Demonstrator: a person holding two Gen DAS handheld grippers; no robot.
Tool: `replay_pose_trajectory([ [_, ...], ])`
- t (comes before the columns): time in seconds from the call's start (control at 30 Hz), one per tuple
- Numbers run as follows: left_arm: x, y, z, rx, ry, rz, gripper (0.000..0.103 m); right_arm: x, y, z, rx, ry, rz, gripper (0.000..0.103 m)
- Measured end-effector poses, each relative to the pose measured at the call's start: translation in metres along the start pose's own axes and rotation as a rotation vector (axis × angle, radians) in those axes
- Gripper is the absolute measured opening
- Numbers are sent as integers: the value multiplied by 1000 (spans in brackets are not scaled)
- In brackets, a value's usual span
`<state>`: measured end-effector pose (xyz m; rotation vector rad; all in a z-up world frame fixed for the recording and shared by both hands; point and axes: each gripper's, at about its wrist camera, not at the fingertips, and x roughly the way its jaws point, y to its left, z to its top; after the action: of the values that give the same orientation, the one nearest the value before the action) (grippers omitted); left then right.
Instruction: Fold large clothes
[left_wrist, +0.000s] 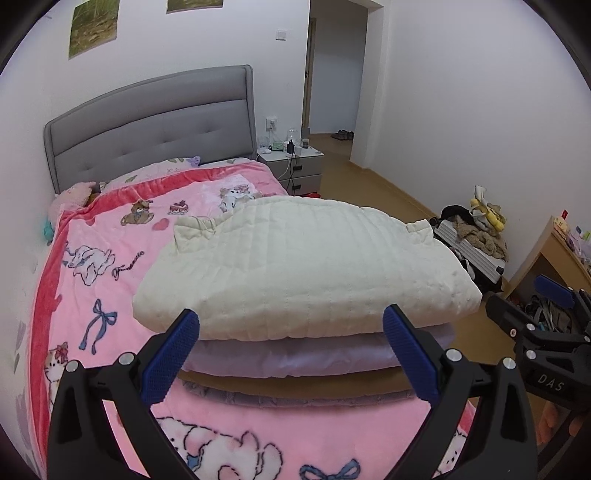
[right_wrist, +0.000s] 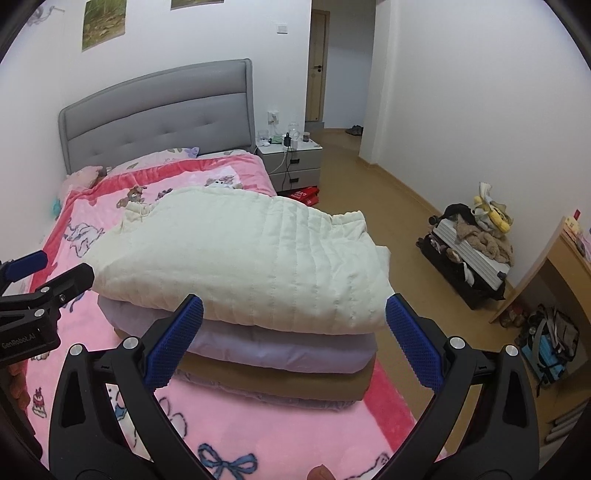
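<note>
Both the left gripper (left_wrist: 291, 328) and right gripper (right_wrist: 294, 317) are spread wide, holding nothing. The cream quilted padded garment (left_wrist: 295, 266) looks folded atop the stack of folded clothes (right_wrist: 280, 369). I'd square its far corners before backing off.

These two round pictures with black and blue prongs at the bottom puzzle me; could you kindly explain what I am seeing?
There is no robot here: a person holds a two-finger tool in each hand, each with a wide-angle camera looking along its fingers. One picture comes from the left gripper, the other from the right gripper. Both have their jaws wide open and hold nothing. Ahead, on a pink cartoon blanket covering the bed, sits a stack of folded items: a cream quilted piece on top, a lilac layer beneath, then a brown layer.
</note>
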<state>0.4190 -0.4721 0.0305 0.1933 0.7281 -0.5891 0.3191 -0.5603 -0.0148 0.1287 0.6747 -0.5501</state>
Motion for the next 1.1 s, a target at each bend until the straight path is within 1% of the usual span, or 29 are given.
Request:
replay_pose_trajectory([
  [0.13, -6, -3, 2, 13, -24, 17, 98, -1, 2, 0, -1, 1, 0, 95],
  [0.37, -12, -4, 5, 26, -33, 18, 98, -1, -3, 0, 17, 4, -4, 95],
  [0.6, -16, -5, 3, 37, -31, 34, 98, -7, -5, 1, 17, -3, -5, 95],
  [0.87, -21, -2, 1, 30, -26, 32, 98, -13, 1, 3, -21, -8, -1, 95],
  [1.1, -24, -3, 1, 38, -25, 39, 98, -14, 3, 7, -20, -12, 10, 95],
])
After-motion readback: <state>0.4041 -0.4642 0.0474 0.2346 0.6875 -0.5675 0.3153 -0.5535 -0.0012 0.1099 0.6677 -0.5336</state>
